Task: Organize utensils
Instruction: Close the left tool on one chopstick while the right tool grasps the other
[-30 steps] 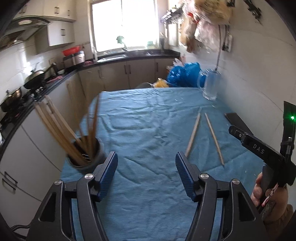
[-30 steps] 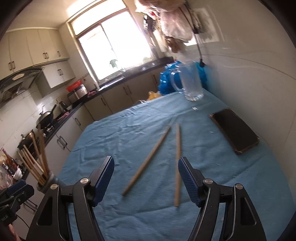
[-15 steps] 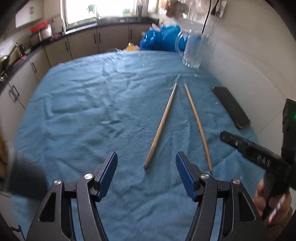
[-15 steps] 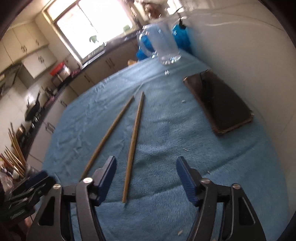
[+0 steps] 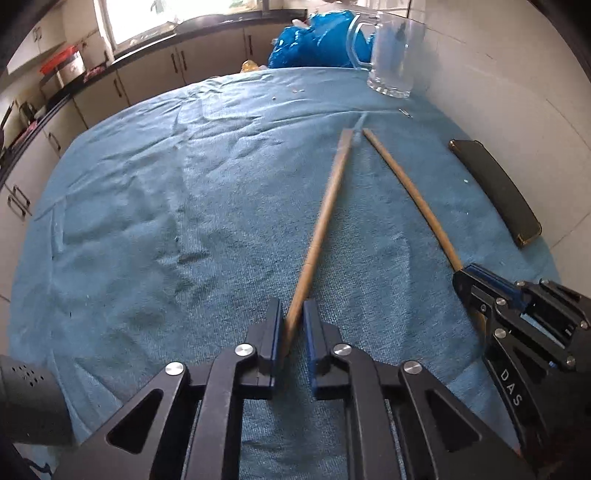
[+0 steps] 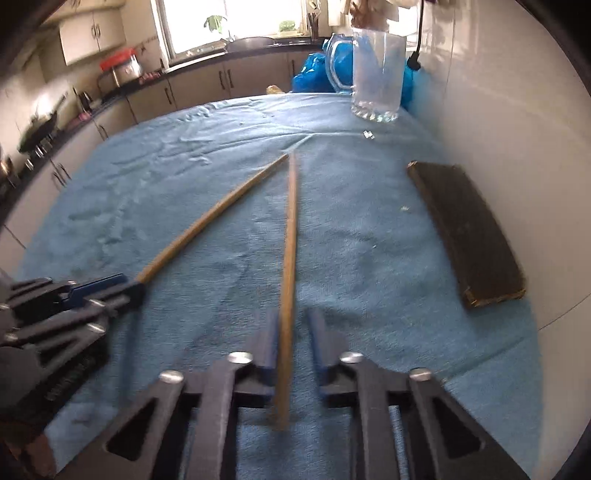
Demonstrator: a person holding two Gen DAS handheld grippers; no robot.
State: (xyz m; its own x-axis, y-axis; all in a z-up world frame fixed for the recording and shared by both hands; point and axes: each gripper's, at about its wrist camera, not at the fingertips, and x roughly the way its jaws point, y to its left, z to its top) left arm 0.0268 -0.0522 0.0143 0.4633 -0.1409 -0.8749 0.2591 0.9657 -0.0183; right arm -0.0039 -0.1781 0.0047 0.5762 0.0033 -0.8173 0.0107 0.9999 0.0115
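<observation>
On the desk (image 5: 155, 206), two chopsticks are lying lengthwise toward the far edge, each near end sitting in a gripper: the left gripper (image 5: 292, 325) closing on the left chopstick (image 5: 325, 218), the right gripper (image 6: 291, 347) pinching the right chopstick (image 6: 290, 236).

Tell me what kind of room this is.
A home kitchen, most likely. Cabinets under a dark countertop line the far wall below a window, pans sit on a stove, and a glass mug stands on the cloth-covered table.

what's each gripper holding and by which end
Left gripper is closing on the left chopstick's near end; right gripper grips the right chopstick just above its near end.
</observation>
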